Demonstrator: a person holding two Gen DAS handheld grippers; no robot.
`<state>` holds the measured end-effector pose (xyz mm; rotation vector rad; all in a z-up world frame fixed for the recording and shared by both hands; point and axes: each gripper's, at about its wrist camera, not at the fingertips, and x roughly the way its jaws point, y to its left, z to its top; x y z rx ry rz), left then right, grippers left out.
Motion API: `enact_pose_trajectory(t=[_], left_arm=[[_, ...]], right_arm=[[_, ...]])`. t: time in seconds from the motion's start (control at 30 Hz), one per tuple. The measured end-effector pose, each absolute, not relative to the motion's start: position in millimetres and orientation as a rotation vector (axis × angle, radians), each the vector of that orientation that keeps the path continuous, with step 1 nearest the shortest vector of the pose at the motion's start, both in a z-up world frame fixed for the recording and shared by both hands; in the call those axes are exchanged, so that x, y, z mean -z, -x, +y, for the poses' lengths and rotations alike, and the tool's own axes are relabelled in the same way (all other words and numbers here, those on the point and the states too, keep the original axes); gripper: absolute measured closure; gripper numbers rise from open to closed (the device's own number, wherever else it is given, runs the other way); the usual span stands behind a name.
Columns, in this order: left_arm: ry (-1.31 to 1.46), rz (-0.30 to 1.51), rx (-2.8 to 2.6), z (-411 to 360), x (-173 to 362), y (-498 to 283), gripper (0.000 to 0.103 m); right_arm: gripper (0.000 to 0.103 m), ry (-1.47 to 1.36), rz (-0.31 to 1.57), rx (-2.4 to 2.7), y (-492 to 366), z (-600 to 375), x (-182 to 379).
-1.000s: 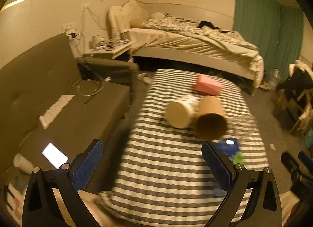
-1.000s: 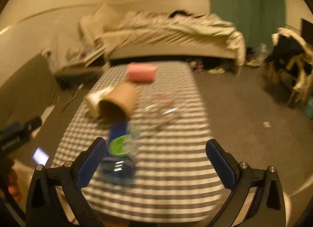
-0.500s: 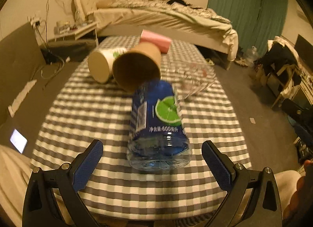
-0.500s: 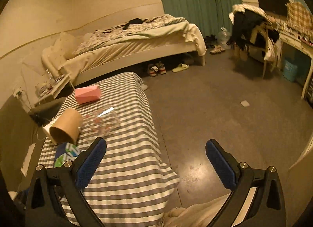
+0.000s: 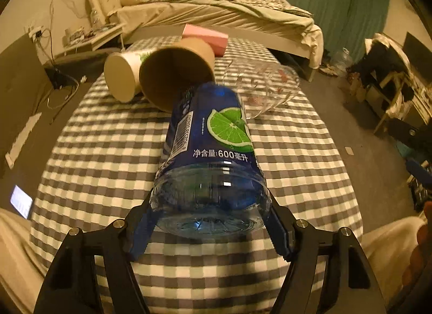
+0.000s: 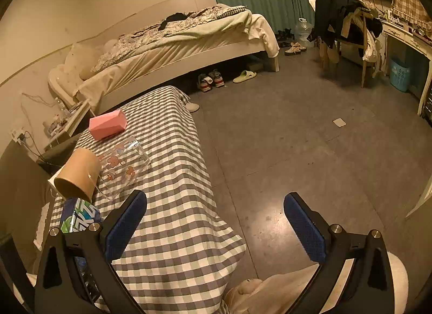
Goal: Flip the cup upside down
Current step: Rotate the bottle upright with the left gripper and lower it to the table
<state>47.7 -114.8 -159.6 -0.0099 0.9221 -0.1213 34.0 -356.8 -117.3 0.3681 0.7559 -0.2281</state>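
A blue plastic bottle (image 5: 213,157) with a lime label lies on its side on the checked table, its base toward me. My left gripper (image 5: 210,227) is shut on the bottle's base end. Behind it lie a brown paper cup (image 5: 175,76), a white paper cup (image 5: 122,76) and a clear glass cup (image 5: 264,87), all on their sides. My right gripper (image 6: 214,229) is open and empty, off the table's right edge above the floor. In the right wrist view I see the brown cup (image 6: 78,176), the glass cup (image 6: 122,164) and part of the bottle (image 6: 79,218).
A pink box (image 5: 205,38) lies at the table's far end; it also shows in the right wrist view (image 6: 108,124). A bed (image 6: 175,41) stands beyond the table. A sofa (image 5: 19,84) is on the left. A chair with clothes (image 6: 348,27) stands far right.
My left gripper moved in and closed on the bottle's base. My right gripper swung right, away from the table, and stays open.
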Motion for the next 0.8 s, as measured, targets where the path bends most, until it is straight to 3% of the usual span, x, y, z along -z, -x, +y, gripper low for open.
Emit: enact_pose_trajectory(t=[0.37,0.8], left_arm=[[-0.072,0.955,0.152,-93.2,121.5,-39.4,0.029],[-0.081,0.942,0.145,-96.5,108.7,-90.7,0.029]], right_arm=[[0.001,-0.35,0.767,0.212,-33.0,-345.2,116.1],[0.001,-0.353,0.779,0.217,-34.0,-344.4,118.2]])
